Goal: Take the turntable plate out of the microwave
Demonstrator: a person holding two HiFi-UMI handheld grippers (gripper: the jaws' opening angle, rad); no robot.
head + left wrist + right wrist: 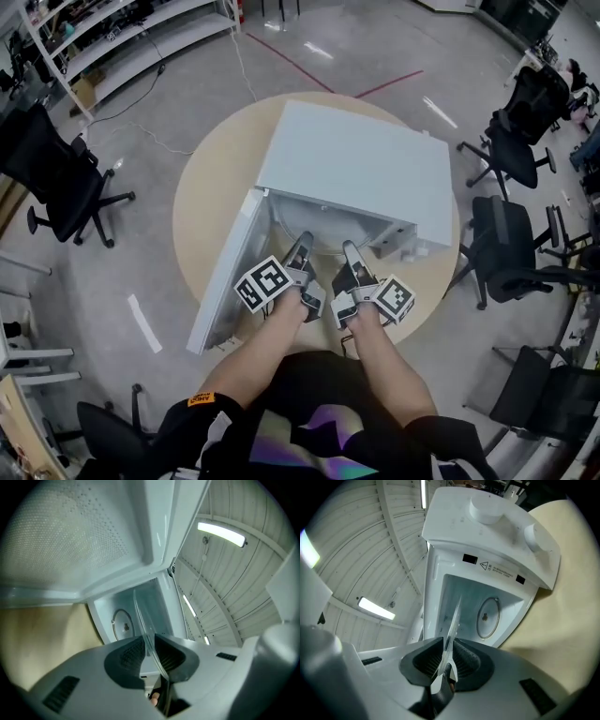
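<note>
On the middle of a round table: the microwave, mouth toward the near side. Swung out to the near left: its door. Side by side at the mouth, reaching in from the near side: left gripper, and just right of it, right gripper. Clamped by its near rim between both pairs of jaws: the turntable plate, clear of the cavity floor. Farther in, on that floor: a round ring. Around the table: office chairs, one left, several right. Far left: shelving.
</note>
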